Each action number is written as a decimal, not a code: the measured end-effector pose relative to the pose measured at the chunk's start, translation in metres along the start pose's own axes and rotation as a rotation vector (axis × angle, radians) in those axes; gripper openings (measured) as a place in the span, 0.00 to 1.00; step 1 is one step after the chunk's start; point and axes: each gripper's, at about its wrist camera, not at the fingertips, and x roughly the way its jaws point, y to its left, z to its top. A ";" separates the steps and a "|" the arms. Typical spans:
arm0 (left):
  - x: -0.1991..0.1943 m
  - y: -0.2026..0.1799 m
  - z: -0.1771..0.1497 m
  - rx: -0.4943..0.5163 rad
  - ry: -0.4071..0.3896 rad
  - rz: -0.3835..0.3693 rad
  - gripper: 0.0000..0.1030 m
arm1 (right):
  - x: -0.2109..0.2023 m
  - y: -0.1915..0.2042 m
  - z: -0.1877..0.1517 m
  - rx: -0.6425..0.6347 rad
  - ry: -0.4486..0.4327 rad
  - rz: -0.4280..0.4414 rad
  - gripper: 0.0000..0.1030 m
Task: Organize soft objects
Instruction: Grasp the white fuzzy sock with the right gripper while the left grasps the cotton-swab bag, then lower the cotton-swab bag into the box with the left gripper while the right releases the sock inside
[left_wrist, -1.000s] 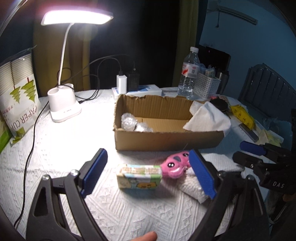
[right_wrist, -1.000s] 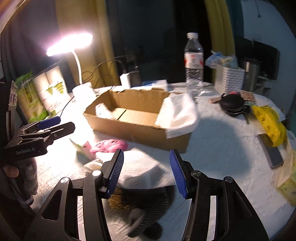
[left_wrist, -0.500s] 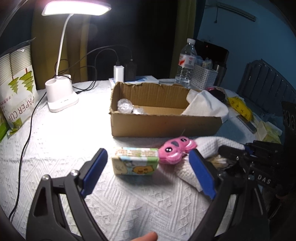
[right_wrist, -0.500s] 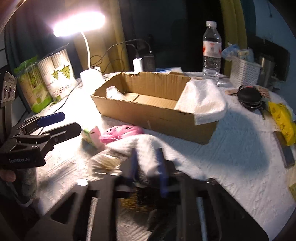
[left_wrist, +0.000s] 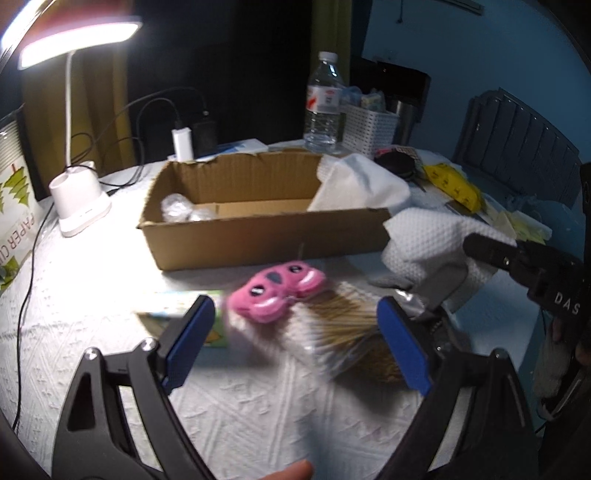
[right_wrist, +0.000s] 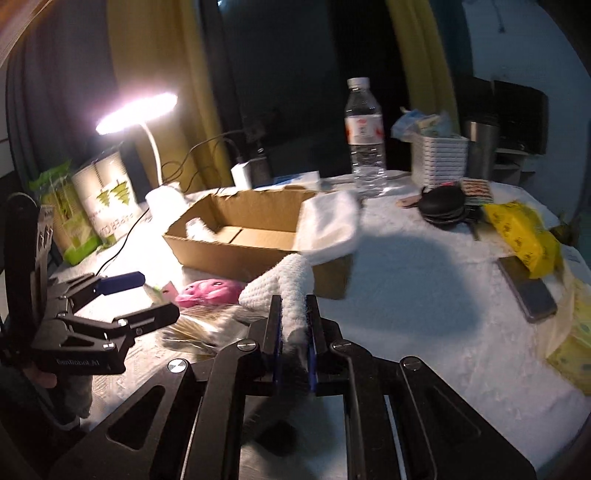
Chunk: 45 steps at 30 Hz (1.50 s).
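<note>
My right gripper (right_wrist: 293, 317) is shut on a white waffle cloth (right_wrist: 284, 282) and holds it off the table; the cloth also shows in the left wrist view (left_wrist: 432, 240). My left gripper (left_wrist: 295, 332) is open above a pink plush toy (left_wrist: 279, 290) and a clear bag of thin sticks (left_wrist: 343, 325). A small green tissue pack (left_wrist: 214, 328) lies by its left finger. The open cardboard box (left_wrist: 258, 236) stands behind, with a white towel (left_wrist: 358, 184) draped over its right end and crumpled plastic (left_wrist: 177, 206) inside.
A lit desk lamp (left_wrist: 79, 206) stands at the left, with cables and a paper cup bag (left_wrist: 14, 206). A water bottle (left_wrist: 323, 107), white basket (left_wrist: 369, 129), black case (right_wrist: 443, 201), yellow packet (right_wrist: 521, 232) and phone (right_wrist: 528, 291) sit at the back and right.
My right gripper closed on the white cloth and lifted it, uncovering the bag of sticks. My left gripper moved forward and right, over the pink toy.
</note>
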 end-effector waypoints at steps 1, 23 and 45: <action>0.003 -0.004 0.000 0.003 0.009 -0.009 0.88 | -0.004 -0.006 -0.002 0.009 -0.006 -0.007 0.12; 0.047 -0.030 0.000 0.038 0.129 -0.039 0.79 | -0.030 -0.068 -0.029 0.110 -0.026 -0.027 0.12; -0.017 0.001 0.017 0.003 -0.025 -0.100 0.43 | -0.038 -0.026 -0.001 0.014 -0.058 -0.019 0.12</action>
